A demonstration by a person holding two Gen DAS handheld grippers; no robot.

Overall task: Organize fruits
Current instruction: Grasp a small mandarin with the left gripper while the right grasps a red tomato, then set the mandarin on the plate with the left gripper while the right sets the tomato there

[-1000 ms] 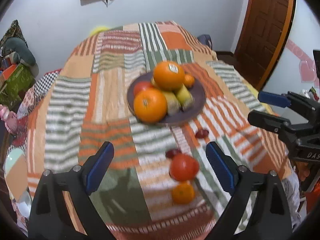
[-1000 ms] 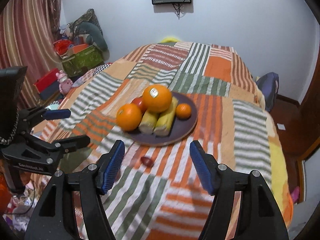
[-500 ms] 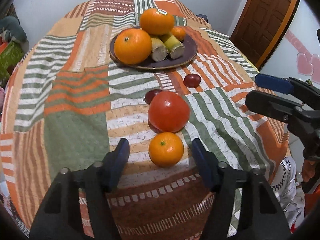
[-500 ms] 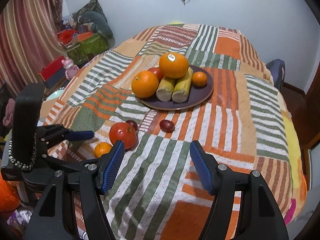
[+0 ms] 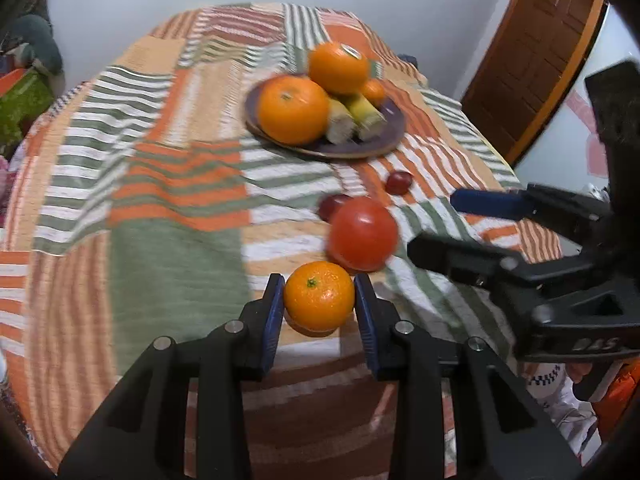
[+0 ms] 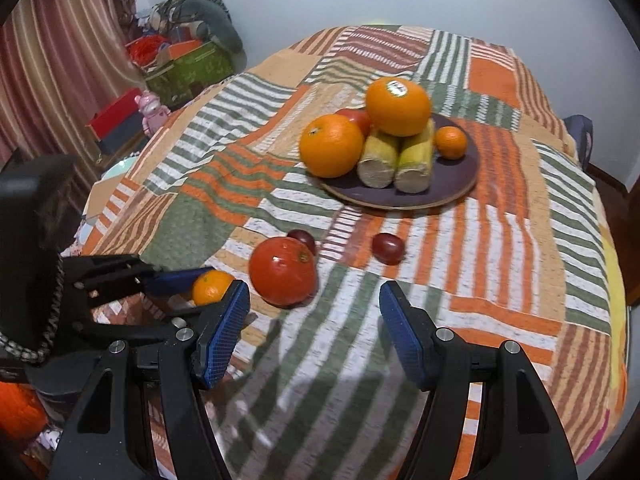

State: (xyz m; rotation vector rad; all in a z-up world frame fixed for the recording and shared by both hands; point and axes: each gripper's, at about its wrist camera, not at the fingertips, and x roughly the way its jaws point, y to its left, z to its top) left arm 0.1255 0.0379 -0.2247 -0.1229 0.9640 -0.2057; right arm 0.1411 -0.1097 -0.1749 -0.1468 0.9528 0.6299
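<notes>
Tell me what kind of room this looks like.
Probably a bedroom in a home: the striped patchwork bedspread looks like it covers a bed, a wooden door stands nearby, and boxes with a pink toy crowd the curtain.

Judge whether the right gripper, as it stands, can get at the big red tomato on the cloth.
Probably yes: the right gripper is open, and the tomato lies just ahead with bare cloth between; the left gripper beside it grips only the small orange.
</notes>
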